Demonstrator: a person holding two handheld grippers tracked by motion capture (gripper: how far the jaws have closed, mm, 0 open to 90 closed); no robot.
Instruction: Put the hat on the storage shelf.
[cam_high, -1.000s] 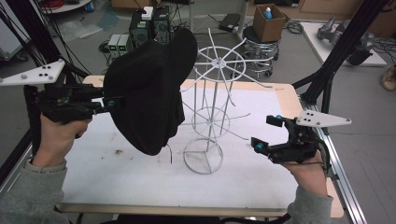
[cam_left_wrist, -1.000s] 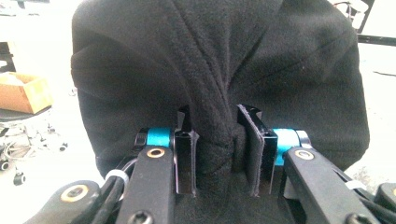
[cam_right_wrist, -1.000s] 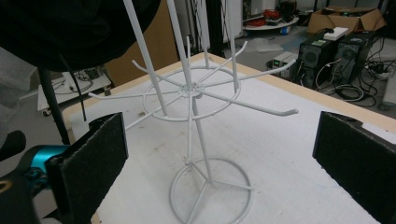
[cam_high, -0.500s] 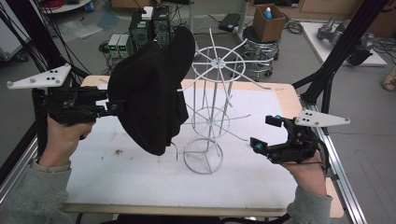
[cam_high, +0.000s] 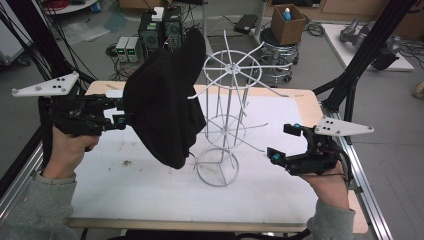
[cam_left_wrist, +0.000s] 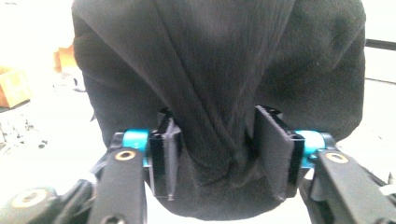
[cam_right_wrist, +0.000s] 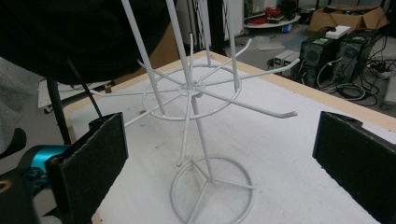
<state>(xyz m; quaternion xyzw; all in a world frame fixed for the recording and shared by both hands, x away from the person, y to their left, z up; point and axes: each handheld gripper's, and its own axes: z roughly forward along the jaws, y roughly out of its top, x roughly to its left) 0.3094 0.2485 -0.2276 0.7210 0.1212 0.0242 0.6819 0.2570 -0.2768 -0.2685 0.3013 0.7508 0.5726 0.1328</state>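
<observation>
White bench (cam_high: 125, 195), cluttered workshop behind. Left gripper (cam_left_wrist: 212, 149) jaws pinch black hat (cam_high: 165, 110); right gripper (cam_high: 290, 145) jaws open, empty. Risk: hat snags prong, tips wire rack (cam_high: 227, 120).

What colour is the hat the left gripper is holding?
Plain black, no pattern. The hat shows best in the left gripper view, bunched in the left gripper.

I see the black knit hat (cam_high: 165, 107) hanging bunched in the air, draped against the white wire rack's (cam_high: 227, 125) upper hooks.
</observation>
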